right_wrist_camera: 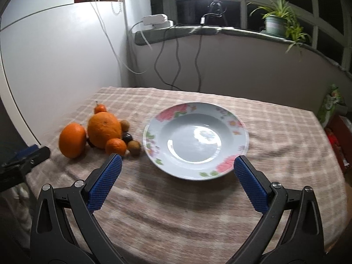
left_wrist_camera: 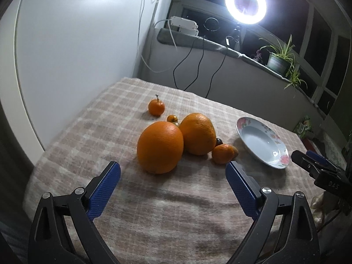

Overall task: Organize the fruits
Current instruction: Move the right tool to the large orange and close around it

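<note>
Two large oranges (left_wrist_camera: 160,147) (left_wrist_camera: 198,133) lie together on the checked tablecloth, with a small tangerine (left_wrist_camera: 224,153) to their right, a stemmed tangerine (left_wrist_camera: 156,107) behind and a dark fruit (left_wrist_camera: 219,141) between. My left gripper (left_wrist_camera: 173,169) is open and empty just before the near orange. A floral white plate (right_wrist_camera: 239,127) lies empty at the centre of the right wrist view, with the fruit pile (right_wrist_camera: 103,129) and two small kiwis (right_wrist_camera: 134,147) to its left. My right gripper (right_wrist_camera: 177,162) is open and empty at the plate's near rim.
The table (right_wrist_camera: 275,132) stands against a white wall on the left. A windowsill at the back holds a ring light (left_wrist_camera: 245,4), a power strip (left_wrist_camera: 183,23) with hanging cables and a potted plant (right_wrist_camera: 275,23). Bags stand beyond the table's right edge (right_wrist_camera: 332,105).
</note>
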Demonstrator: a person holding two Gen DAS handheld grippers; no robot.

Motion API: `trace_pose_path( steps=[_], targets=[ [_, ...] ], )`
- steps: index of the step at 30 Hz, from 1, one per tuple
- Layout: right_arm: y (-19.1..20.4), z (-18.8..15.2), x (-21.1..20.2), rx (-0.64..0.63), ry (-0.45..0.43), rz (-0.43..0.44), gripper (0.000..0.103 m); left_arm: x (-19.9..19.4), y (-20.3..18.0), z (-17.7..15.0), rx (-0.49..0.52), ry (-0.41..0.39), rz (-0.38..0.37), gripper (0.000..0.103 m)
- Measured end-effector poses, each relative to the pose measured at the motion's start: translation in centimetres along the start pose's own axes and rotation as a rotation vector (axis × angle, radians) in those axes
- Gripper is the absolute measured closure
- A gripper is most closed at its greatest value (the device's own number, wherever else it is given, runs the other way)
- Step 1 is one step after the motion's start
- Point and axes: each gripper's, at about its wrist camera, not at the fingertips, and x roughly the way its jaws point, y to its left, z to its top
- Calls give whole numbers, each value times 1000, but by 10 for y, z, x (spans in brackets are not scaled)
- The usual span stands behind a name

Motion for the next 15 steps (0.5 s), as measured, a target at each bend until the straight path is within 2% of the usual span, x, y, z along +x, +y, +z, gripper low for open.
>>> trace_pose_path(
  steps=[10, 15],
  targets=[
    [36, 11, 22, 11, 57, 203, 0, 14, 23, 2, -67, 37, -80, 11],
    [56, 16, 40, 68, 131, 363, 0, 22, 34, 4, -94, 64, -128, 11]
  ],
)
